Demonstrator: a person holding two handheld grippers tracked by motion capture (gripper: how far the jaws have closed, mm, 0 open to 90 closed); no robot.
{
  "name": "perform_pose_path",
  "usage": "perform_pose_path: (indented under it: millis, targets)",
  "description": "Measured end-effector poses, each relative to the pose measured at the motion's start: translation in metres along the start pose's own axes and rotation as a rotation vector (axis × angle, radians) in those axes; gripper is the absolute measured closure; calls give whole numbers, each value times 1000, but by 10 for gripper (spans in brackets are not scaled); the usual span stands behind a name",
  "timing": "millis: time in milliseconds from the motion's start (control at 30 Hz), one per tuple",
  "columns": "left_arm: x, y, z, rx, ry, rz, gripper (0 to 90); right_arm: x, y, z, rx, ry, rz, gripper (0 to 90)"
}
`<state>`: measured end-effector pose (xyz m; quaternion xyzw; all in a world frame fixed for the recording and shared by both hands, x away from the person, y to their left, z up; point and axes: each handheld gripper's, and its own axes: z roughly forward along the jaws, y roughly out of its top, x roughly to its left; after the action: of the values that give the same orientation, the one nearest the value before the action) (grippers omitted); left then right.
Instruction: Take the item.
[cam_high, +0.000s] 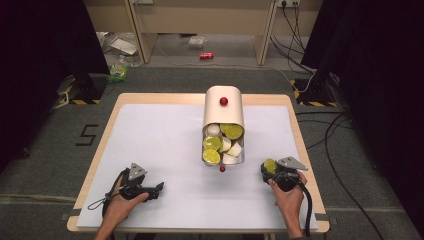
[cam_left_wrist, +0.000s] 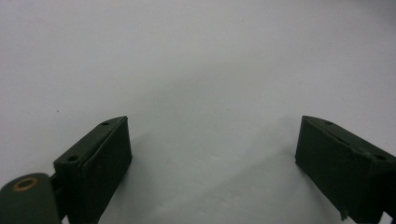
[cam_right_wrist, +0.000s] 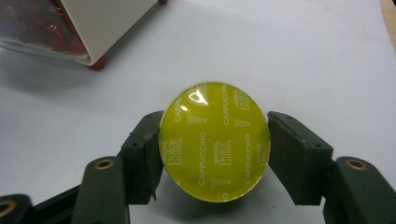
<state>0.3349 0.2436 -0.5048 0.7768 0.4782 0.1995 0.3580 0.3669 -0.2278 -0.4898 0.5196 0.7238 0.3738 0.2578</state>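
Note:
A round coffee capsule (cam_right_wrist: 215, 142) with a yellow-green foil lid printed "Cappuccino" lies between the jaws of my right gripper (cam_right_wrist: 215, 119), low over the white sheet. The left pad sits under the lid's rim, the right pad just at its edge, and neither visibly presses. In the high view the capsule (cam_high: 270, 164) and right gripper (cam_high: 270, 169) are at the table's front right. My left gripper (cam_high: 159, 188) rests at the front left, pointing right; its jaws (cam_left_wrist: 212, 128) stand wide apart with only white sheet between them.
A cream box (cam_high: 223, 112) with a red knob (cam_high: 223, 101) lies mid-table, its open end facing me and holding several yellow-green and white capsules (cam_high: 212, 143). Its corner (cam_right_wrist: 98, 28) is at the upper left of the right gripper view. A small red knob (cam_high: 222, 168) lies before it.

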Motion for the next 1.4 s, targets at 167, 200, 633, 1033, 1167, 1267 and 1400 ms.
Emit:
perform_pose_path:
  millis: [167, 200, 633, 1033, 1167, 1267, 1400]
  targets:
    - [0, 0, 0, 0, -1, -1, 98, 0, 1, -1, -12, -1, 6, 341]
    - [0, 0, 0, 0, -1, -1, 98, -1, 1, -2, -16, -2, 8, 332]
    - [0, 0, 0, 0, -1, -1, 98, -5, 8, -23, -131, -7, 60, 306]
    - [0, 0, 0, 0, -1, -1, 98, 1, 14, -39, -208, 9, 57, 306]
    - [0, 0, 0, 0, -1, -1, 98, 6, 14, -44, -217, 19, 51, 306]
    - [0, 0, 0, 0, -1, -1, 98, 9, 14, -48, -224, 20, 39, 306]
    - [0, 0, 0, 0, -1, -1, 98, 12, 13, -52, -233, 24, 32, 305]
